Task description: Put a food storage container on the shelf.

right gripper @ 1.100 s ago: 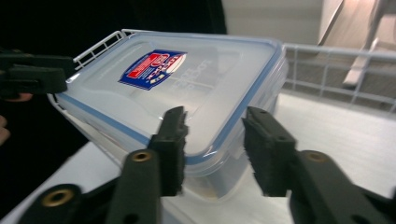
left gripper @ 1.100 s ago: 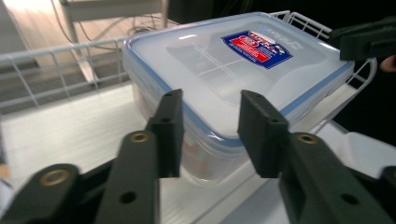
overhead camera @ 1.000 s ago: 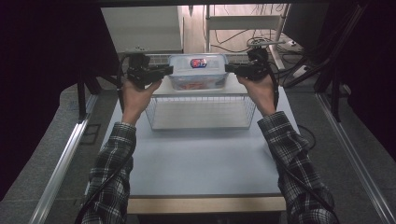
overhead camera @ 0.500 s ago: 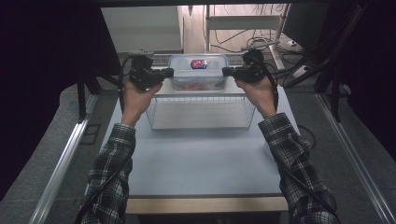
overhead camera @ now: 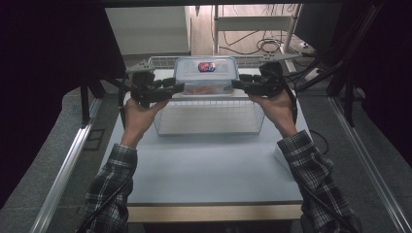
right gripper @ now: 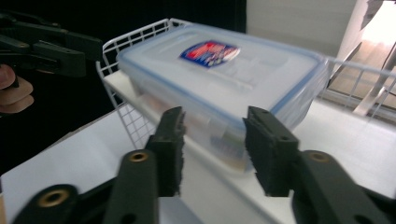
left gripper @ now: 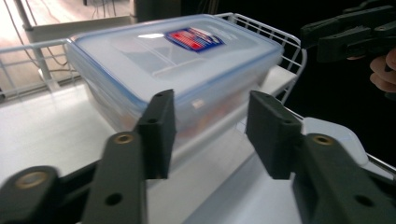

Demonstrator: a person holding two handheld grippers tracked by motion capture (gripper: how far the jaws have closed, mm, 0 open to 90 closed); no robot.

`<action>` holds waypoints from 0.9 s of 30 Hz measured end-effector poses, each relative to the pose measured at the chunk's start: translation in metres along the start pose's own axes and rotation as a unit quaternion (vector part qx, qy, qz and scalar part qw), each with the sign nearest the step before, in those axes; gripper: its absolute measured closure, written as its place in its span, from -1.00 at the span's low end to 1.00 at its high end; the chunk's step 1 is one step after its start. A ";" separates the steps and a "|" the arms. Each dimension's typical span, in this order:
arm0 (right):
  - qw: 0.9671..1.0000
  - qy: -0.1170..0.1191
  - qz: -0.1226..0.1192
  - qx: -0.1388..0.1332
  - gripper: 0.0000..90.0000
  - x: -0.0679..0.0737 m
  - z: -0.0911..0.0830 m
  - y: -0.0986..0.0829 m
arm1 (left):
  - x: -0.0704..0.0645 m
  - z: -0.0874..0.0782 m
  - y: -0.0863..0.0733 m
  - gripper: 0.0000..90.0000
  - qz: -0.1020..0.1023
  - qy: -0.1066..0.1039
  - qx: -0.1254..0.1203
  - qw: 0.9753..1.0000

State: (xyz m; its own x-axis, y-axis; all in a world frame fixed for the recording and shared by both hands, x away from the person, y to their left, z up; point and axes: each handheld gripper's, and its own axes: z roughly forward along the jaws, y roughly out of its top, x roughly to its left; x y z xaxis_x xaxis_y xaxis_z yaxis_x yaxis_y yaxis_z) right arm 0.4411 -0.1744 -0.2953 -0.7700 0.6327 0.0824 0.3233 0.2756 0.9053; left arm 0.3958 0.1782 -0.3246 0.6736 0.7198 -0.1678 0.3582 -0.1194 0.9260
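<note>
A clear plastic box [overhead camera: 206, 77] with a blue-edged lid and a red and blue label stands at the far end of a white wire basket [overhead camera: 209, 121]. My left gripper [overhead camera: 177, 87] is at the box's left end and my right gripper [overhead camera: 238, 83] at its right end. The left gripper view has my left gripper [left gripper: 210, 126] open, the box [left gripper: 177, 56] just beyond its fingertips and not between them. My right gripper [right gripper: 212, 144] is open in the same way, close before the box [right gripper: 224, 70]. What the box rests on I cannot tell.
The basket stands on the far half of a pale table [overhead camera: 209, 165], its wire rim [left gripper: 294, 46] rising behind the box. Shelving and cables lie beyond the table. Metal rails run along the floor on both sides.
Both grippers have come down and slightly toward the person, from the level of the box's ends to a little below it. The box has barely shifted.
</note>
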 end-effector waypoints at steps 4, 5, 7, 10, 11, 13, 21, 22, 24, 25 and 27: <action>1.000 0.004 -0.007 0.004 -0.04 0.005 -0.005 -0.014 | -0.010 -0.005 -0.014 -0.10 0.009 -0.007 -0.001 1.000; 1.000 0.002 -0.012 0.008 -0.15 0.010 -0.007 -0.026 | -0.013 -0.006 -0.018 -0.21 0.014 -0.006 -0.001 1.000; 1.000 0.004 -0.016 0.011 -0.24 0.013 -0.009 -0.035 | -0.023 -0.009 -0.030 -0.33 0.028 -0.009 0.007 1.000; 1.000 0.009 -0.018 0.012 -0.36 0.019 -0.012 -0.049 | -0.030 -0.010 -0.039 -0.48 0.036 -0.009 0.010 0.999; 1.000 0.012 -0.020 0.012 -0.40 0.021 -0.012 -0.053 | -0.035 -0.009 -0.050 -0.55 0.031 -0.008 0.008 0.999; 0.999 0.019 -0.024 0.015 -0.48 0.025 -0.014 -0.062 | -0.039 -0.008 -0.061 -0.60 0.015 -0.021 0.005 1.000; 0.999 0.025 -0.025 0.014 -0.70 0.036 -0.024 -0.094 | -0.052 -0.005 -0.093 -0.82 0.005 -0.023 0.016 1.000; 0.999 0.023 -0.026 0.015 -0.73 0.037 -0.024 -0.097 | -0.054 -0.006 -0.096 -0.83 0.008 -0.021 0.018 1.000; 0.999 0.016 -0.032 0.017 -0.78 0.040 -0.028 -0.108 | -0.058 -0.007 -0.104 -0.87 0.014 -0.019 0.025 0.999; 0.999 0.016 -0.032 0.017 -0.78 0.040 -0.028 -0.108 | -0.060 -0.007 -0.108 -0.87 0.019 -0.015 0.027 0.999; 0.999 0.015 -0.033 0.017 -0.83 0.041 -0.030 -0.115 | -0.063 -0.007 -0.116 -0.89 0.030 -0.012 0.035 0.999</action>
State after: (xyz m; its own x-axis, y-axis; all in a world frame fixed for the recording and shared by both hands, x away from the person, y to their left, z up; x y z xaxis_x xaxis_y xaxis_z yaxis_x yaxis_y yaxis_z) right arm 0.3555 -0.2016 -0.3839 -0.8063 0.5905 0.0354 0.2894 0.3416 0.8942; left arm 0.3070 0.1519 -0.4191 0.7094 0.6942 -0.1219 0.3612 -0.2095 0.9087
